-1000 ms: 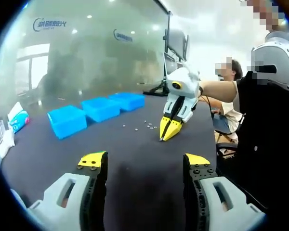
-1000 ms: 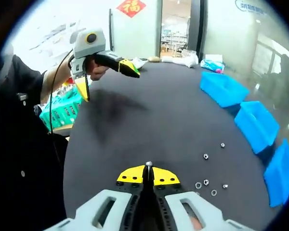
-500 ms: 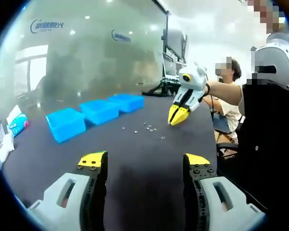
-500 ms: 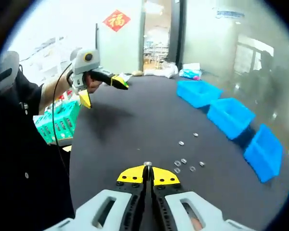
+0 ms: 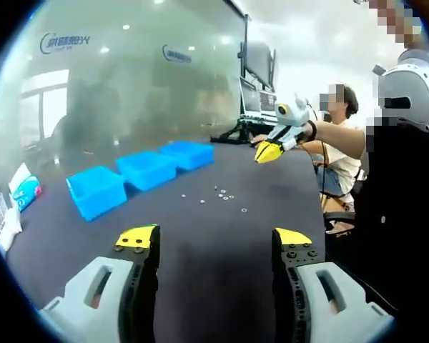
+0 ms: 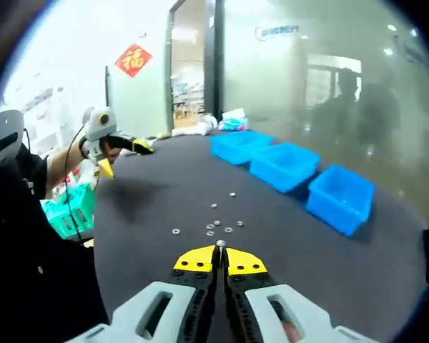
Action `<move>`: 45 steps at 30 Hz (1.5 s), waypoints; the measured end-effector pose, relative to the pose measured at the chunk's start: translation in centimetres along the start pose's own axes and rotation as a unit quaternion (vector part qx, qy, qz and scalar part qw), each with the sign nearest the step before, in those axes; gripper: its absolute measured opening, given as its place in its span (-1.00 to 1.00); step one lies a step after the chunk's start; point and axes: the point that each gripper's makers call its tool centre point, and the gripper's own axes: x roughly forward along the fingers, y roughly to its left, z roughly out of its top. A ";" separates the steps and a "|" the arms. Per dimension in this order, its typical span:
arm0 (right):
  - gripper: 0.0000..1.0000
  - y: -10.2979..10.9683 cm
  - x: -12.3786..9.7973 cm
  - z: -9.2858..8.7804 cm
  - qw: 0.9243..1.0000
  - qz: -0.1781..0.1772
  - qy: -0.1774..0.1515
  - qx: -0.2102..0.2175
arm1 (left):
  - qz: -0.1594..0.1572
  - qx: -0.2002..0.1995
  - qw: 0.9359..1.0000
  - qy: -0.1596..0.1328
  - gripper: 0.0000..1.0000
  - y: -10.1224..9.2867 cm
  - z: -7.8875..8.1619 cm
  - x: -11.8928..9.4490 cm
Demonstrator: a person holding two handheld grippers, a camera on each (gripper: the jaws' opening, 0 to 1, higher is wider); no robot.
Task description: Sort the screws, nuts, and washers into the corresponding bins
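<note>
Right gripper [image 6: 219,251] hangs high over the dark table [image 6: 164,207], yellow tips pressed together on a small silvery fastener [image 6: 219,244]. Left gripper [image 5: 209,239] hovers with jaws spread wide, empty. Loose screws, nuts and washers [image 6: 218,224] lie mid-table; three blue bins [image 6: 289,168] line the far edge, well apart from them.

- Left tool [image 5: 216,239]: pale grey moulded arms, black inner jaw faces with small screws, yellow tips.
- Right tool [image 6: 219,250]: same grey, black and yellow build.
- The person wears a black sleeve [image 6: 28,236].
</note>
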 end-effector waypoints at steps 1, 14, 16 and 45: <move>-0.98 -0.3 -0.1 0.0 1.000 -0.001 -0.004 0.005 | -0.001 0.000 1.000 0.000 0.23 0.0 0.0 0.0; -0.98 -6.6 -0.5 1.9 0.993 -0.090 -0.066 0.033 | 0.001 0.004 1.000 0.001 0.23 0.1 0.3 0.1; -0.98 -7.4 -0.4 2.0 0.993 -0.094 -0.066 0.039 | 0.002 0.003 1.000 0.000 0.23 0.2 0.3 0.0; -0.98 -21.5 7.5 5.5 0.989 -0.143 0.011 0.038 | 0.037 -0.010 0.999 -0.007 0.23 1.8 -0.4 -1.1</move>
